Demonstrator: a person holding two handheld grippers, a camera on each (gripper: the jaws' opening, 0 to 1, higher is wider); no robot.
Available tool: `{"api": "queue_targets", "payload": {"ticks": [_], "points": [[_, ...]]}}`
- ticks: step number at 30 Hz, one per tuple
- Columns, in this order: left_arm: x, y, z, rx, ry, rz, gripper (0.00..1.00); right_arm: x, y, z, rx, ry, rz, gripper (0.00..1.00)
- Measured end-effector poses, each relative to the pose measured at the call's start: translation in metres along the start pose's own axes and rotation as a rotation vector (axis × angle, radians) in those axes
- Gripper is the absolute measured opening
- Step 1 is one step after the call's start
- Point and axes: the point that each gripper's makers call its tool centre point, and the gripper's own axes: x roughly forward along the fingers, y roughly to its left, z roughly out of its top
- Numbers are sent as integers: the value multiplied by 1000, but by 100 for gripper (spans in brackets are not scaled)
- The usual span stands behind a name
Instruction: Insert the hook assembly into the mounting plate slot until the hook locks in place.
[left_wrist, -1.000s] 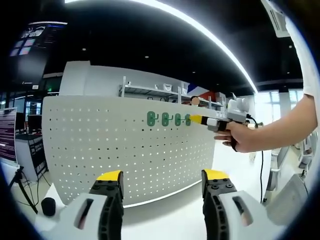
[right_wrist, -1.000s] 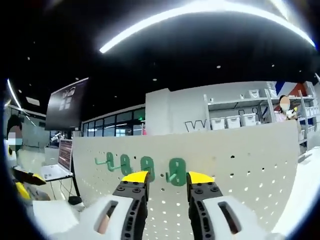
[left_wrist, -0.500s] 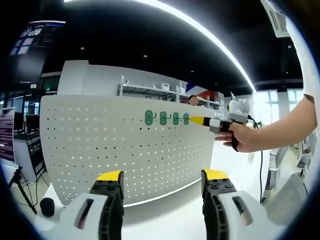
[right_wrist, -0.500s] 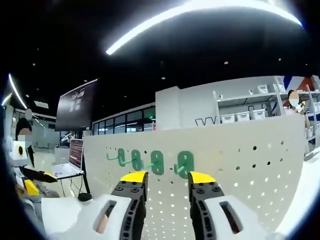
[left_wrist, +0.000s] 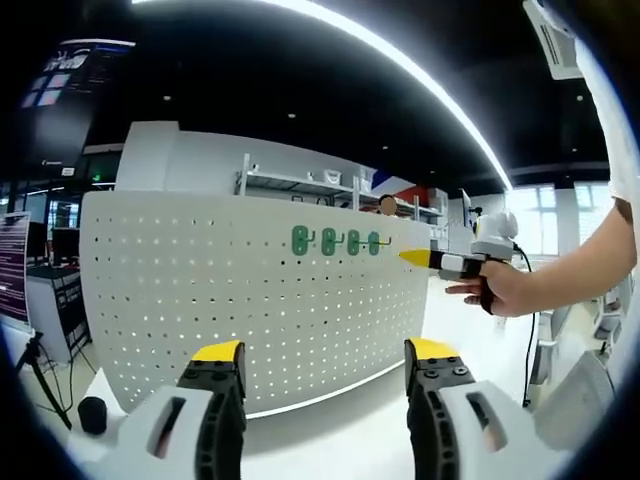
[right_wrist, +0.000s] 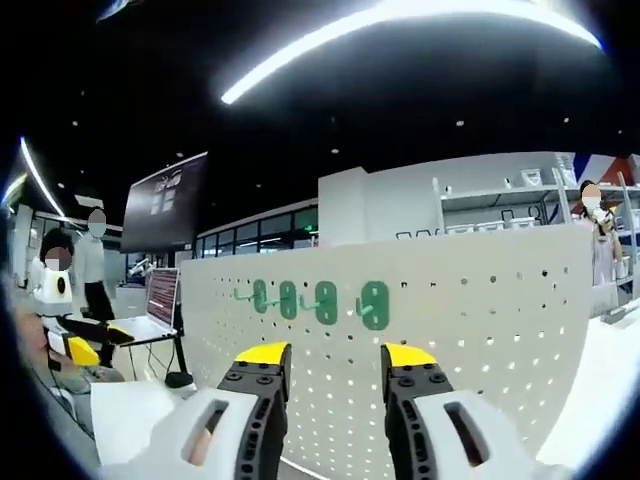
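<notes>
Green hooks (right_wrist: 320, 302) seated on pegboard (left_wrist: 250, 310); right gripper (right_wrist: 328, 358) released, empty; left gripper (left_wrist: 325, 352) released, empty

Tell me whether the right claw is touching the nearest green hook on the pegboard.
Apart. In the left gripper view, white pegboard shows between the right claw and the rightmost green hook, so a gap is plain.

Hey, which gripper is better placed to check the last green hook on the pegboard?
Right, probably. The right gripper sits open close to the pegboard, aimed near the end hook. The left gripper hangs open farther back, below the hook row.
</notes>
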Motion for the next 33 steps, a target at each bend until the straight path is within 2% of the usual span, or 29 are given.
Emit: {"api": "queue_targets", "payload": {"ticks": [12,25,33], "points": [[1,-1,0,11,-6,-6,69,-28,14,-18,36,34,24,40],[-3,-2,0,3,-16,-23,72,-63,27,-28,69,44,-1,43],[-4,-3,-3,-1,-13,-31,72,-76,34,-34,84,57,-4,45]]}}
